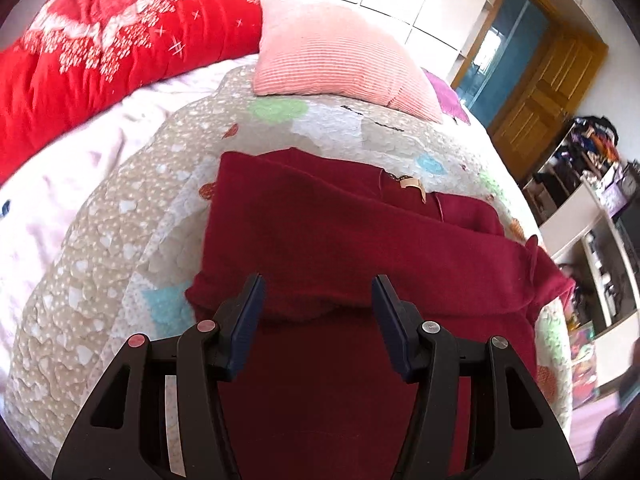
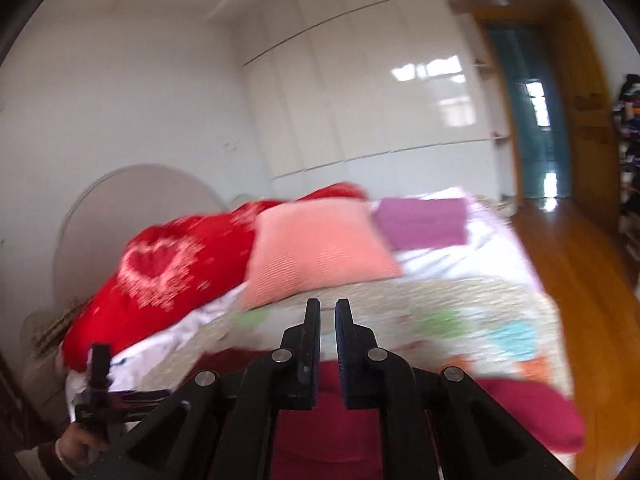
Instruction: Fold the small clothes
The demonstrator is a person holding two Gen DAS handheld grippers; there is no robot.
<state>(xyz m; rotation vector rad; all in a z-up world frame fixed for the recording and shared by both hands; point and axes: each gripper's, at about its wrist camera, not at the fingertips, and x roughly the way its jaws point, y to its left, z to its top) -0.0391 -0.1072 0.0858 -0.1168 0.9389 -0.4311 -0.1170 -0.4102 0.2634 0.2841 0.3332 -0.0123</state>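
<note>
A dark red sweater (image 1: pixel 340 232) lies partly folded on the patterned quilt (image 1: pixel 100 240) of a bed. My left gripper (image 1: pixel 318 286) hovers over the sweater's near edge. It is open, and its dark blue pads (image 1: pixel 250 312) stand wide apart with only the cloth below them. In the right wrist view my right gripper (image 2: pixel 328 306) is raised above the bed and points toward the pillows. It is shut, with a thin gap and nothing between the fingers. The sweater (image 2: pixel 520 412) shows below it. At the lower left of that view a hand (image 2: pixel 76 448) holds the left gripper (image 2: pixel 98 380).
A red duvet (image 1: pixel 100 60) with white patterns and a pink pillow (image 1: pixel 332 56) lie at the head of the bed, with a purple folded cloth (image 2: pixel 420 220) beside them. White wardrobes (image 2: pixel 360 100), a wooden door (image 1: pixel 548 92), cluttered shelves (image 1: pixel 592 200) and wooden floor (image 2: pixel 580 280) are on the right.
</note>
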